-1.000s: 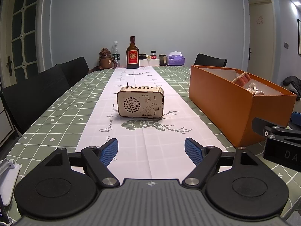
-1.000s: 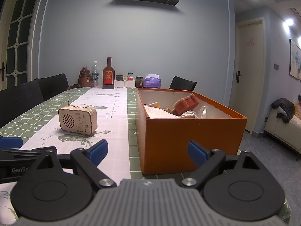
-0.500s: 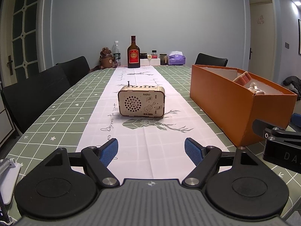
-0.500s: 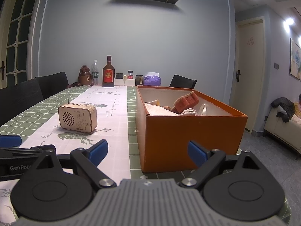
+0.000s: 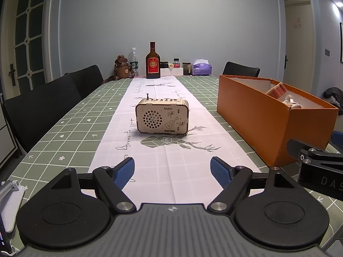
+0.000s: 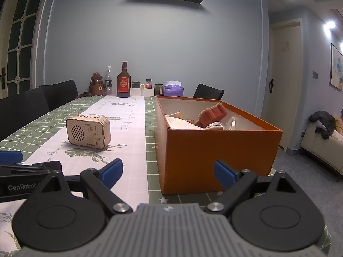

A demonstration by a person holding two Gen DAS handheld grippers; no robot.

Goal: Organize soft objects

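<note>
An orange box [image 6: 214,152] stands on the table's right side and holds soft things: an orange-brown sponge-like piece [image 6: 213,113] and pale cloth [image 6: 182,123]. The box also shows in the left wrist view [image 5: 270,115]. My left gripper [image 5: 172,172] is open and empty, low over the white runner, in front of a wooden toy radio [image 5: 162,118]. My right gripper [image 6: 168,173] is open and empty, just before the box's near wall.
The radio also shows in the right wrist view [image 6: 88,133]. Bottles [image 5: 152,61], jars, a bear figure [image 5: 121,67] and a tissue box [image 5: 201,68] line the table's far end. Black chairs [image 5: 42,107] stand along the left; a white object [image 5: 10,199] lies at the near left.
Both views have shifted slightly; the radio and box sit a little lower in view. Both grippers stay open and empty.
</note>
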